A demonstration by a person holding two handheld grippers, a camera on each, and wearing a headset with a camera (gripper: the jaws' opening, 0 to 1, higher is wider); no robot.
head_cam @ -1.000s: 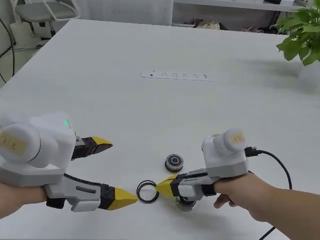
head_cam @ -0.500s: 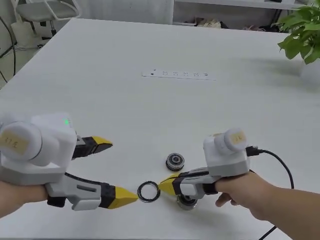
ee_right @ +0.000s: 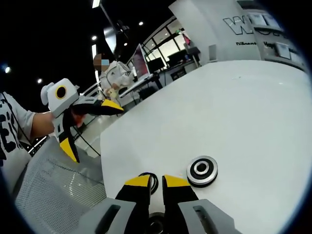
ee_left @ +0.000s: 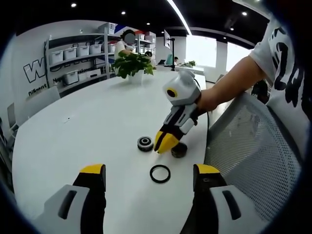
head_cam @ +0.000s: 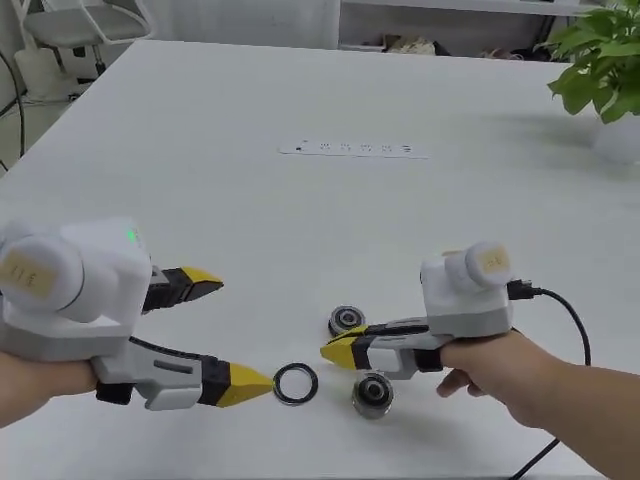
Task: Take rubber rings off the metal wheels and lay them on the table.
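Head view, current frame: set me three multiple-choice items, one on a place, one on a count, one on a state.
1. Where is the rubber ring?
A. around a wheel
B. flat on the table, just off one jaw tip of the left gripper
C. pinched between jaws

2. How many metal wheels are on the table?
A. one
B. two
C. four

3. How do the left gripper's jaws stand?
A. wide open, empty
B. shut on the ring
C. shut, empty

Key:
1 B: the ring lies loose on the white top.
2 B: one wheel sits up and to the right of the ring, and a second sits close beside it.
3 A: a wide gap shows between the yellow tips.
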